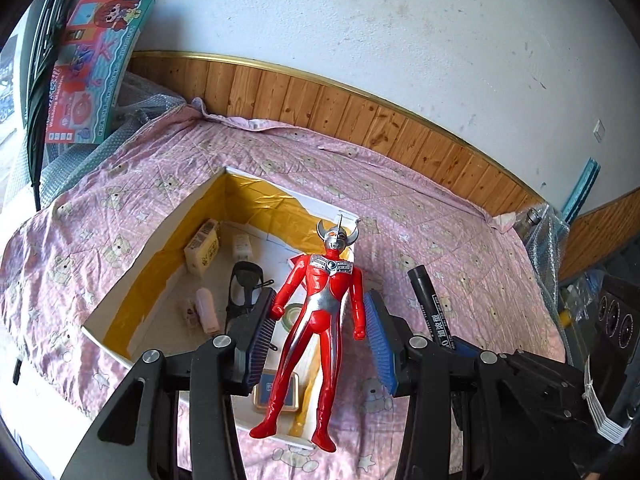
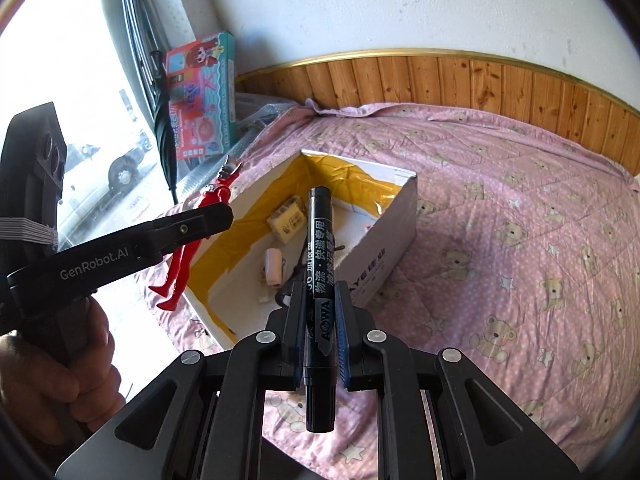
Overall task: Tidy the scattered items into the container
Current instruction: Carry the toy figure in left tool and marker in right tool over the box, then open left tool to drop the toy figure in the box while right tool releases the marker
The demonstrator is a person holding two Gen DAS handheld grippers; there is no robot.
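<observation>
A red and silver toy figure hangs between the blue pads of my left gripper, which is shut on its arms, above the near right corner of the white box. In the right wrist view the figure dangles left of the box. My right gripper is shut on a black marker, held upright over the box's near side. The marker also shows at the right of the left wrist view.
The yellow-lined box sits on a pink bear-print quilt and holds a small carton, black glasses, a pink item, a tape roll and a blue tin. A toy package and umbrella lean at the left.
</observation>
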